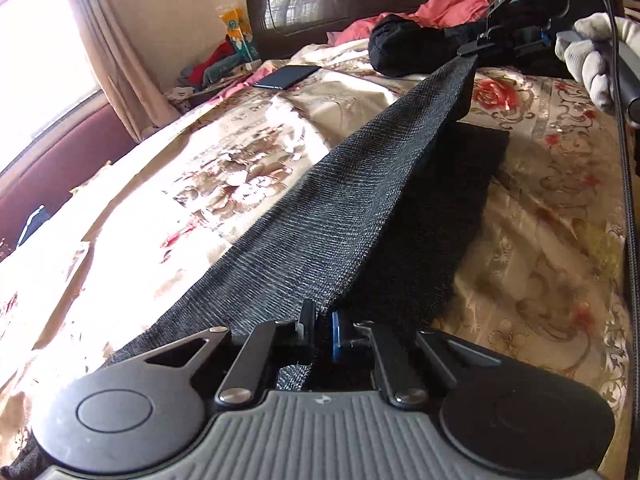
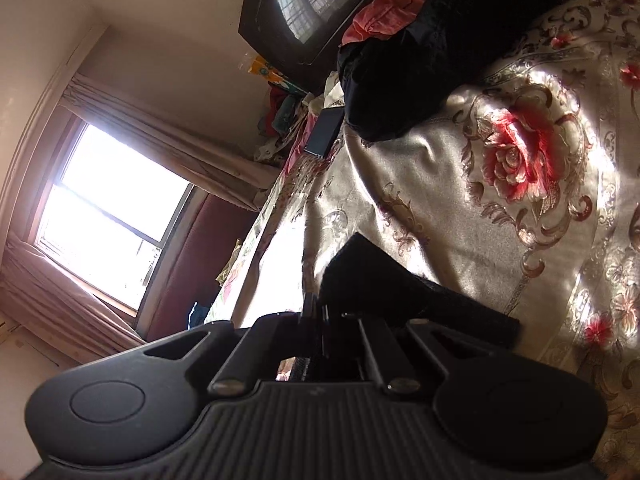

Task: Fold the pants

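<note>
On the left, past the bed's edge, we see a bright window (image 2: 108,216) with pale beige curtains (image 1: 108,52) and a dark glossy wooden headboard (image 1: 320,0). Across the floral cream and red satin bedspread (image 1: 192,176) lies a flat dark phone (image 1: 286,77). Our left gripper (image 1: 320,320) has its jaws pinched tight on one end of the dark grey woven pants (image 1: 360,208), which stretch taut above the bedspread towards our right gripper (image 1: 474,49); its jaws are clamped on the far end of the pants (image 2: 368,280). Part of the cloth hangs down and touches the bedspread. Behind sit a heap of black clothing (image 1: 404,50) and a crumpled pink garment (image 1: 448,8). At far right, a white-gloved hand (image 1: 596,60) grips the handle.
</note>
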Demonstrator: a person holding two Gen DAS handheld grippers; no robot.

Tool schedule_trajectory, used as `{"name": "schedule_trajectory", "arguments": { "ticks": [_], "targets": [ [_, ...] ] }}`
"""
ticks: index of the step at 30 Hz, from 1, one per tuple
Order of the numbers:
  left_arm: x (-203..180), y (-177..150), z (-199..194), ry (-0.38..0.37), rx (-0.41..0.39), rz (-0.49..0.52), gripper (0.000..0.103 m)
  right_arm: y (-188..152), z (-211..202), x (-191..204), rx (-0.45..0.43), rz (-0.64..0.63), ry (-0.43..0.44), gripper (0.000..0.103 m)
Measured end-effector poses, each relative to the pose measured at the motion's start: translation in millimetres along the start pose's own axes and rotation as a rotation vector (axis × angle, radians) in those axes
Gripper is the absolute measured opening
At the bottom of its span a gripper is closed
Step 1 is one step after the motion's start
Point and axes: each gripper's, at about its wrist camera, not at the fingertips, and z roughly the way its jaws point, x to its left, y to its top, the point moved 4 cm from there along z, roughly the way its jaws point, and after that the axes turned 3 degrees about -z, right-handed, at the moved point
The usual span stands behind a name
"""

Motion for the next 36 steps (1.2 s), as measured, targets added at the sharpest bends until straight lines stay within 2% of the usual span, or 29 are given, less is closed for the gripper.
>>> {"name": "schedule_trajectory", "arguments": {
  "ticks": [1,4,6,12,14,19,21,24,25,27,30,33,36],
  "targets": [
    [-5.5,-4.7,4.1,-0.023,0.028,0.016,0.021,-4.6,2.3,-13.2,0.015,0.03,-0.023,0.003],
    [-17.2,-18.3,11.6,-0.028,0.068,0.081,0.019,-15.5,12.4,-39.2,0.07,0.066,-0.065,0.005],
    [-18.4,-17.1,9.7,-0.031,0.07,0.082,0.019,-18.3,12.7,-47.1,0.085,0.107,-0.046,0.009],
    [-16.3,-13.6,11.8,-0.059,0.082,0.047,0.019,-15.6,23.3,-44.6,0.105,0.126,-0.039,0.009],
    [-15.4,-12.7,11.4,-0.06,0.08,0.045,0.019,-13.4,31.9,-33.1,0.109,0.105,-0.044,0.005],
    [-11.5,-12.8,1.7,-0.049,0.051,0.034,0.02,5.3,14.8,36.2,0.011,0.009,0.22,0.005],
    [-12.4,-14.2,0.8,-0.05,0.05,0.041,0.02,5.2,6.3,47.4,-0.017,-0.055,0.249,0.004],
    [-15.2,-19.1,7.6,-0.059,0.066,0.048,0.02,-5.0,19.7,11.0,0.031,-0.055,0.091,0.004],
    [-16.4,-20.0,8.7,-0.058,0.065,0.056,0.02,-10.1,28.4,-15.5,0.08,-0.004,-0.015,0.005],
    [-16.1,-19.3,8.1,-0.061,0.066,0.053,0.019,-19.0,30.2,-45.4,0.107,0.049,-0.101,0.005],
    [-13.5,-18.8,8.3,-0.074,0.072,0.04,0.019,-22.3,23.6,-59.7,0.09,0.105,-0.1,0.005],
    [-15.1,-17.7,10.0,-0.071,0.077,0.056,0.019,-17.6,23.0,-54.4,0.081,0.075,-0.099,0.005],
    [-15.7,-16.0,10.5,-0.07,0.079,0.065,0.019,-15.7,26.9,-55.3,0.107,0.044,-0.15,0.008]
  ]
}}
